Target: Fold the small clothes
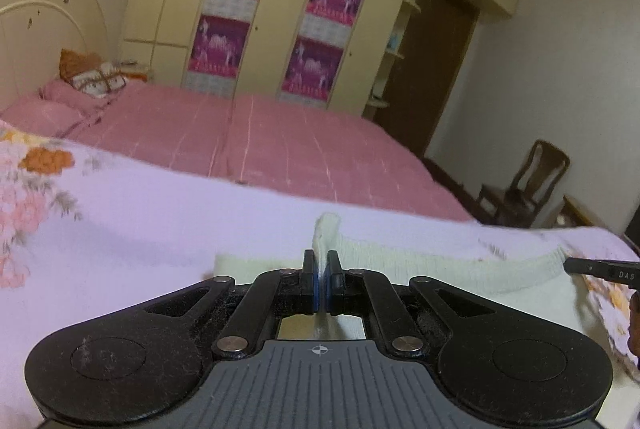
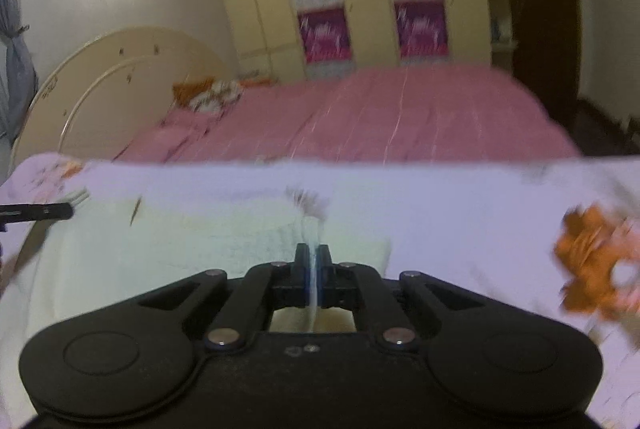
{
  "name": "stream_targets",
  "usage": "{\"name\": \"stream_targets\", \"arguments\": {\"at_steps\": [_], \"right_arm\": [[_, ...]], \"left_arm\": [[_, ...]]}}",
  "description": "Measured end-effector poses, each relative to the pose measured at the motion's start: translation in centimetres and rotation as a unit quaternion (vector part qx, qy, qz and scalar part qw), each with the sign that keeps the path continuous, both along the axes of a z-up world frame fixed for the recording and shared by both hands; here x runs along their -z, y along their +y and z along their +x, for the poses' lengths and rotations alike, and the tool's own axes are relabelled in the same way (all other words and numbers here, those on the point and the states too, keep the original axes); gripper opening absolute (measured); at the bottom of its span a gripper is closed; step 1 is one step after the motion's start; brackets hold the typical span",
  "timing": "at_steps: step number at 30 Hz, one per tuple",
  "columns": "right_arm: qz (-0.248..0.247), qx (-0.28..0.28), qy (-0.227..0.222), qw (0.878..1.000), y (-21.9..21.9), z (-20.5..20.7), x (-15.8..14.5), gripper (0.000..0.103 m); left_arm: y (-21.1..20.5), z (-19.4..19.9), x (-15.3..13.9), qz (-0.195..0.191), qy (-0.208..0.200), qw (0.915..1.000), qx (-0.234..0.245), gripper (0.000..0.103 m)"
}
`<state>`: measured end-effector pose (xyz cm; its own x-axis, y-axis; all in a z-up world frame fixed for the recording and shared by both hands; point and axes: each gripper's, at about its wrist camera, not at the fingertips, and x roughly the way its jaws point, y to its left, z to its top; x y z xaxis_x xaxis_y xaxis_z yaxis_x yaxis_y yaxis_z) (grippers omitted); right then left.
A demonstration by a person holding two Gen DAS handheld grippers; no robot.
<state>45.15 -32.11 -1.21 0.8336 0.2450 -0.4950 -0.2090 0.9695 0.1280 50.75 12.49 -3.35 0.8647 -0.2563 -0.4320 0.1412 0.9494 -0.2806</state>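
Cream knit garment lies on floral quilt, spreading ahead of and between both tools; left gripper and right gripper angled downward, jaws clamped on its edge.

Left gripper pinches cream knit garment on floral sheet.

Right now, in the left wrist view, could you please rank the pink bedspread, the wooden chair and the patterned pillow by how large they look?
1. Pink bedspread: by far the largest.
2. Wooden chair.
3. Patterned pillow: only a little smaller than the chair, and it lies further off, so these two are unsure.
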Motion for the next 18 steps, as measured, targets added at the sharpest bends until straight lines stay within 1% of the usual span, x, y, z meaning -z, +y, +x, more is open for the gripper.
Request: {"name": "stream_targets", "arguments": {"at_steps": [2, 5, 6, 9, 13, 15, 16, 17, 18], "right_arm": [[-0.001, 0.009, -0.008, 1.0, -0.1, 0.5, -0.3, 0.004], [-0.006, 0.012, -0.005, 1.0, 0.0, 1.5, 0.0, 0.004], [-0.009, 0.013, -0.001, 1.0, 0.0, 2.0, 0.3, 0.004], [-0.014, 0.02, 0.017, 1.0, 0.4, 3.5, 1.4, 0.004], [-0.027, 0.027, 0.042, 0.998, 0.8, 4.6, 3.3, 0.004], [-0.03, 0.029, 0.042, 0.998, 1.1, 4.5, 3.8, 0.005], [-0.028, 0.031, 0.043, 0.998, 1.1, 4.4, 3.8, 0.005], [-0.025, 0.035, 0.048, 0.998, 1.1, 4.4, 3.6, 0.006], [-0.028, 0.043, 0.049, 0.997, 1.2, 4.1, 3.0, 0.016]], "left_arm": [[-0.1, 0.5, 0.0, 0.001, 0.005, 1.0, -0.007, 0.003], [-0.5, 1.5, 0.8, 0.012, 0.029, 0.9993, -0.02, 0.003], [-0.6, 2.0, 1.3, 0.02, 0.043, 0.9985, -0.026, 0.003], [-0.9, 2.9, 2.5, 0.028, 0.063, 0.9968, -0.04, 0.003], [-1.2, 3.1, 3.1, 0.039, 0.063, 0.9963, -0.044, 0.003], [-1.1, 3.0, 3.0, 0.039, 0.063, 0.9964, -0.042, 0.004], [-0.9, 2.8, 2.7, 0.034, 0.064, 0.9963, -0.045, 0.009], [-0.6, 2.3, 2.2, 0.035, 0.062, 0.9956, -0.06, 0.022], [-0.6, 1.5, 1.4, 0.049, 0.049, 0.9943, -0.081, 0.033]]}}
